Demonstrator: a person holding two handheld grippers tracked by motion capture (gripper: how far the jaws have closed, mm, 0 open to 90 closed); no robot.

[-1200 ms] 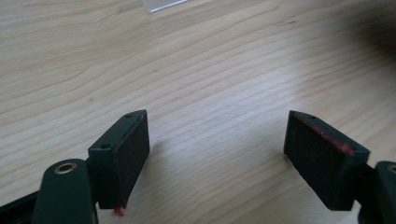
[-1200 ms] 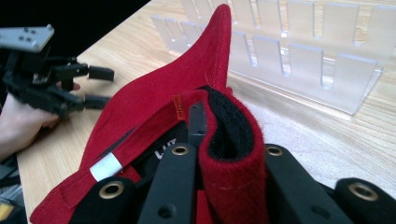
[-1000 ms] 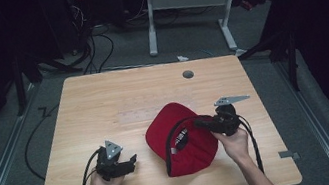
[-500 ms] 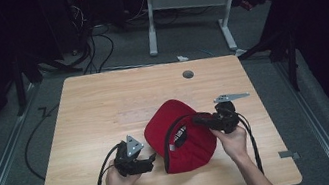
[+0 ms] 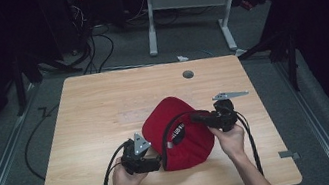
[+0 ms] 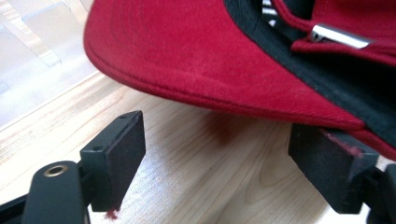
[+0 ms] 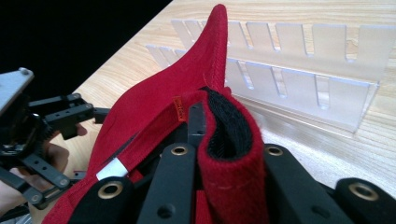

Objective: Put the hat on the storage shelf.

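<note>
A red cap (image 5: 176,116) with a black inner band lies upside down on the near middle of the wooden table (image 5: 103,102). My right gripper (image 5: 196,116) comes in from the right and is shut on the cap's back edge; in the right gripper view its jaws pinch the folded red and black rim (image 7: 224,154). My left gripper (image 5: 159,163) lies low on the table at the cap's left near side, open. In the left gripper view (image 6: 224,161) the cap's brim (image 6: 187,56) hangs just above and ahead of the wide-apart jaws, and the pads are not pressing on it.
A clear slotted plastic rack (image 7: 299,70) stands on the table just beyond the cap. A small round grommet (image 5: 188,74) sits near the table's far edge. Cables trail from both grippers toward the table's near edge. Dark floor and a desk frame lie beyond the table.
My left gripper has slid right across the table, from well left of the cap up to its brim. The right gripper and the cap have stayed where they were.
</note>
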